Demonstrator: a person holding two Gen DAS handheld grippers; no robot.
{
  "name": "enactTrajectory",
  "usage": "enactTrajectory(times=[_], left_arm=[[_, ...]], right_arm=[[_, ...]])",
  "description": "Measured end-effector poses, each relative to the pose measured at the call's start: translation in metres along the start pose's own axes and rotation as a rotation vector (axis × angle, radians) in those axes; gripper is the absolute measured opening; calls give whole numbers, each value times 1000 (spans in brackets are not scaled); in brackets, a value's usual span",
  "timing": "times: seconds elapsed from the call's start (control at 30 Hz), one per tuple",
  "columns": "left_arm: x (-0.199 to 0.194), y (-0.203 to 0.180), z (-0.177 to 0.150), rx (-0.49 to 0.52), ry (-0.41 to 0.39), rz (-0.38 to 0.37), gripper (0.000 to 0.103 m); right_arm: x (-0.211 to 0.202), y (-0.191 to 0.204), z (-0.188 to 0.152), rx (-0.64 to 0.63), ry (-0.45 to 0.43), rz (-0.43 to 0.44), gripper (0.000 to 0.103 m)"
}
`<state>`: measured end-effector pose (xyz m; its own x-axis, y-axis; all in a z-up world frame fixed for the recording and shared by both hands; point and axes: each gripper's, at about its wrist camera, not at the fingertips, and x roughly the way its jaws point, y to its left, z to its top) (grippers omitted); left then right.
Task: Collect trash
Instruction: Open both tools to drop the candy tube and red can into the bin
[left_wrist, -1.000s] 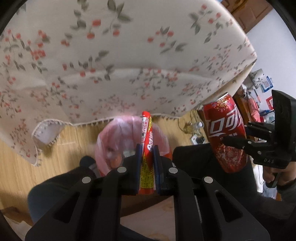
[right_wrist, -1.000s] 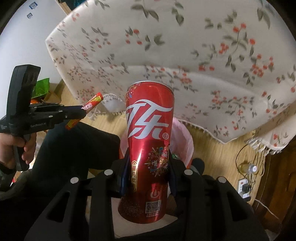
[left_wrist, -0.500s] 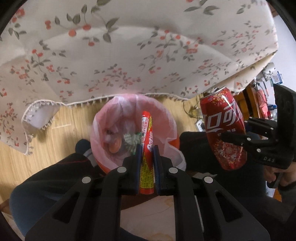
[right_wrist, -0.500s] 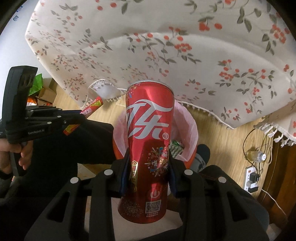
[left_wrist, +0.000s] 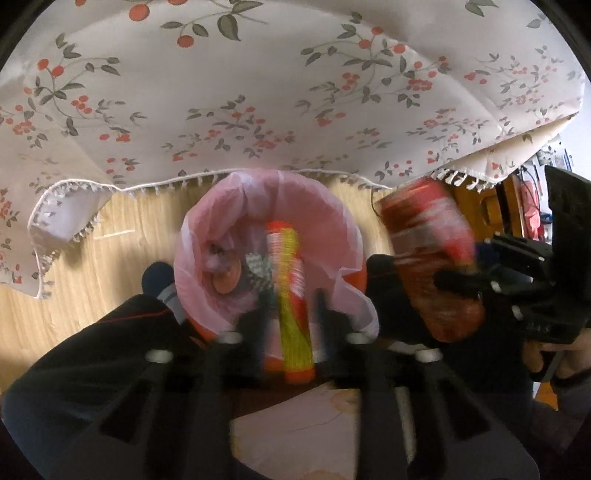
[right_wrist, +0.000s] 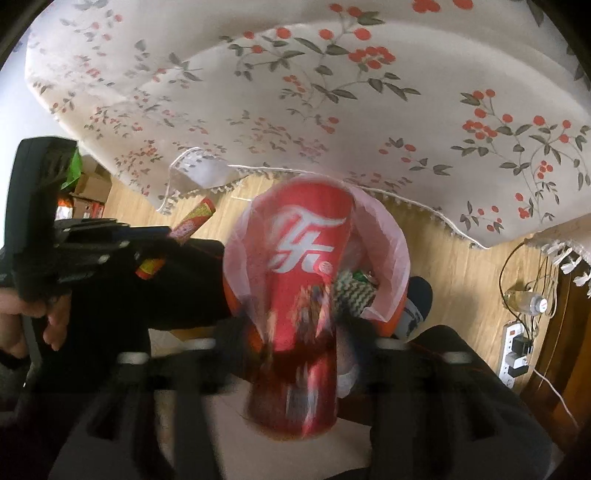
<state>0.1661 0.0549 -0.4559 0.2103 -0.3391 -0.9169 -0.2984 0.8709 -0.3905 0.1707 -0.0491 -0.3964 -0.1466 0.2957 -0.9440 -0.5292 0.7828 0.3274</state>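
Both grippers sit over the bin (left_wrist: 343, 236), pointing steeply down, lower than a second ago, when the floral cloth (left_wrist: 258, 92) filled most of both views. Left gripper (left_wrist: 290, 306): jaws have just been opening; the candy tube (left_wrist: 291, 302) is between them but the pads now stand clear of it on both sides, so it is released and blurred, likely dropping toward the bin mouth right below it. A second ago it was clamped tight. Right gripper (right_wrist: 301, 325): jaws have just been opening too; the can (right_wrist: 303, 295) is between them, streaked with motion blur at its lower half, with gaps showing beside it, so it reads as let go, not grasped. Half a second ago it was sharp and pinched. In the right wrist view the can lines up over the pink liner (right_wrist: 391, 236) of the bin; in the left wrist view the same can (left_wrist: 432, 266) looks to be right of the bin rim, beside the person's dark trouser leg, so whether it clears the rim I cannot tell. Bin stands on the wood floor (left_wrist: 110, 243) under the cloth's fringed edge, with some trash already inside. Meaning: both items are at the drop step; if both land in, this pair is done. Risk: the can clipping the rim or liner.
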Motion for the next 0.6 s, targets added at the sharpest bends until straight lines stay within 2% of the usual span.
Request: enactTrajectory(times=[0.03,0.1,0.13,0.6], left_arm=[[0,0,0,0,-1,0,63],[-1,-1,1,4,-5,3,94],[-3,-1,0,8,-7,11,99],[-25,-2,-8,11,-34,45,97]], right_arm=[[0,-1,1,2,-4,-9,98],[0,-2,2,0,-4,-24,98],[0,-3,2,-3,0,-32,98],[-25,7,0,-25,-57,-58,98]])
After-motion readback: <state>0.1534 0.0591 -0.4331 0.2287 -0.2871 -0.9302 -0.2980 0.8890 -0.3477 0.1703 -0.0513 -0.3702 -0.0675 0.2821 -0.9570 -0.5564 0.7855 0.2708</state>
